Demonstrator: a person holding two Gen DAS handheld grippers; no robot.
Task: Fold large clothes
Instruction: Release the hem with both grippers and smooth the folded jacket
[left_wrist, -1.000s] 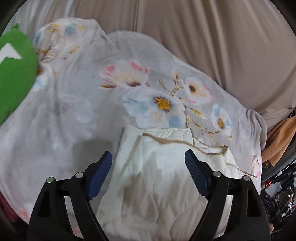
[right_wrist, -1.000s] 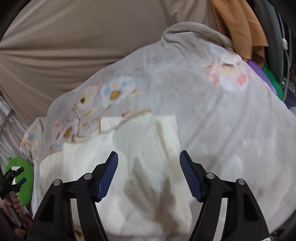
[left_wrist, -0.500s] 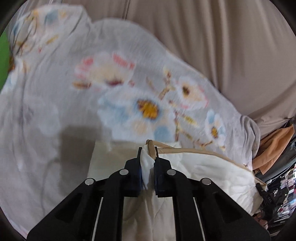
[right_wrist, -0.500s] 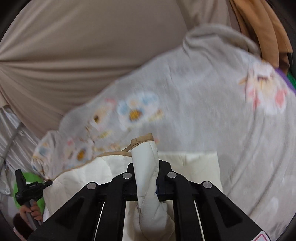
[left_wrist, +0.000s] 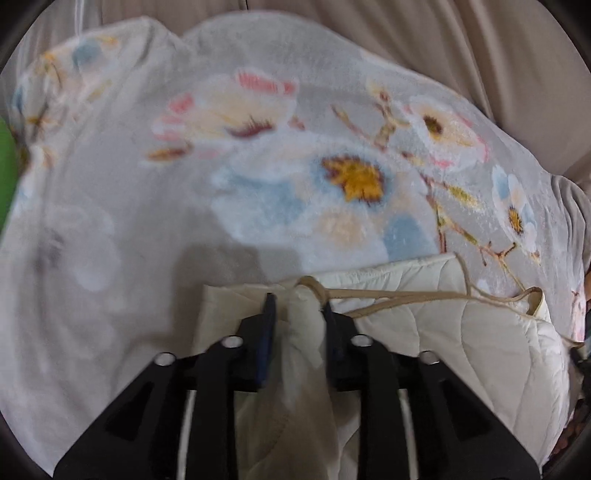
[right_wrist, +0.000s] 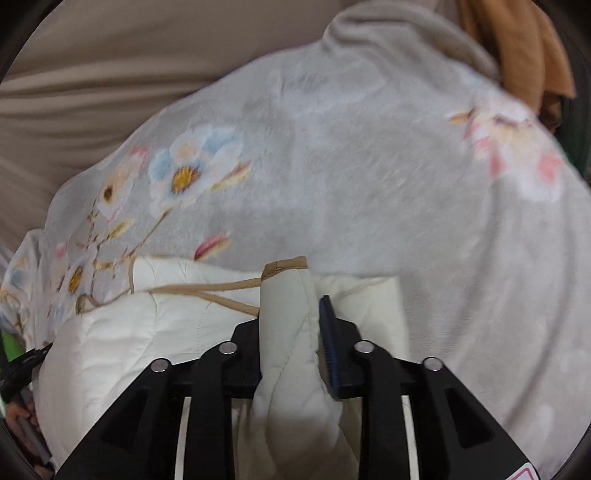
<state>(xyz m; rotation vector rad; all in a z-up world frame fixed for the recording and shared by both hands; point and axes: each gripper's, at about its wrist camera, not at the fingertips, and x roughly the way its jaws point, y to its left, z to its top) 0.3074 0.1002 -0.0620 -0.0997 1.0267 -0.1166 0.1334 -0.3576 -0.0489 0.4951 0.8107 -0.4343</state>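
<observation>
Beige curtain folds fill the background, and below them a grey floral blanket (left_wrist: 155, 206) covers the whole work surface in my left wrist view. On the near part of that blanket lies the cream quilted garment (left_wrist: 461, 332), tan trim running along its far edge. My left gripper (left_wrist: 297, 314) has a bunched corner of the garment standing between its 2 blue pads. The jaws have just been opening: there's a visible gap on the left pad's side, while the cloth leans against the right pad (left_wrist: 328, 321), so I call this grip loosened, pads no longer pinching. A sliver of green shows at the blanket's left edge.

Over to my right wrist view: same blanket (right_wrist: 369, 166), curtain behind it, orange cloth (right_wrist: 524, 48) heaped past the blanket's far right corner. The garment (right_wrist: 110, 350) rests on the blanket's near side, and a thick folded roll of it with a tan-bound tip rises between the pads of my right gripper (right_wrist: 291, 314). Those jaws have just been opening too; the right pad (right_wrist: 328, 343) stands just clear of the roll, which rests against the left side. My other gripper's black tip pokes in at the garment's left.
</observation>
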